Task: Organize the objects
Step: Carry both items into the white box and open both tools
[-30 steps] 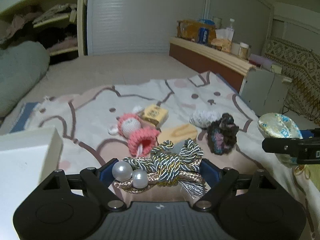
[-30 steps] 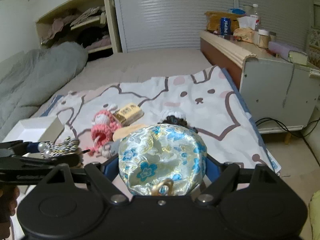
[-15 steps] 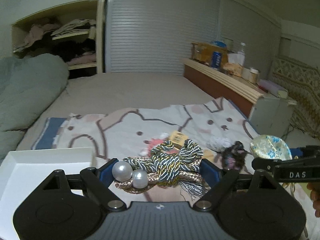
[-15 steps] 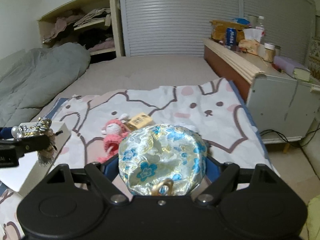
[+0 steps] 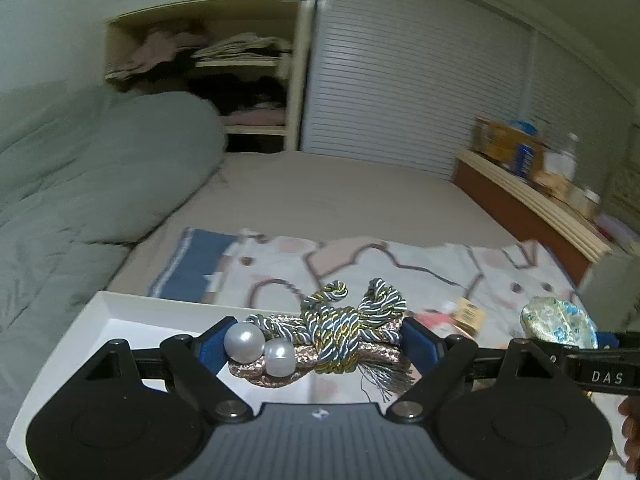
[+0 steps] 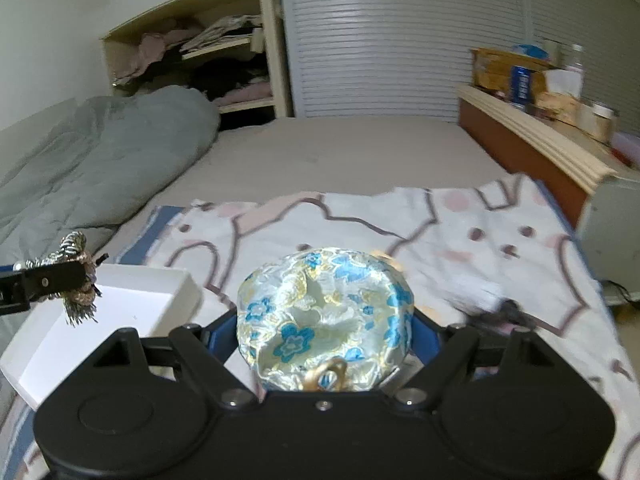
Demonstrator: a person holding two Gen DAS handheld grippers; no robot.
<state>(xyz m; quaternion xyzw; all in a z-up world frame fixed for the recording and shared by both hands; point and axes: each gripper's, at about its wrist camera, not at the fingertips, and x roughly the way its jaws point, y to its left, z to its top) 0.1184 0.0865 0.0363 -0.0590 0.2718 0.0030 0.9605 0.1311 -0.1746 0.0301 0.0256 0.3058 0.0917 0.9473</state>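
Note:
My left gripper (image 5: 316,344) is shut on a knotted rope ornament (image 5: 340,328) of grey, gold and rose cord with two pearls and a tassel. It hangs over the near part of a white box (image 5: 132,312). In the right wrist view the same ornament (image 6: 74,280) and left gripper (image 6: 40,284) sit at the left above the white box (image 6: 132,300). My right gripper (image 6: 324,320) is shut on a round brocade pouch (image 6: 324,316) with blue flowers and a gold ring. The pouch (image 5: 558,322) also shows at the right of the left wrist view.
A cartoon-print blanket (image 6: 440,232) covers the bed, with small items (image 5: 464,312) still lying on it. A grey duvet (image 5: 80,200) is heaped at the left. A wooden headboard ledge (image 6: 540,136) with cans and boxes runs along the right. Open shelves (image 6: 224,60) stand behind.
Both grippers have swung left with their loads. The white box has come under the left gripper, and the toys on the blanket have slid off to the right and mostly out of view.

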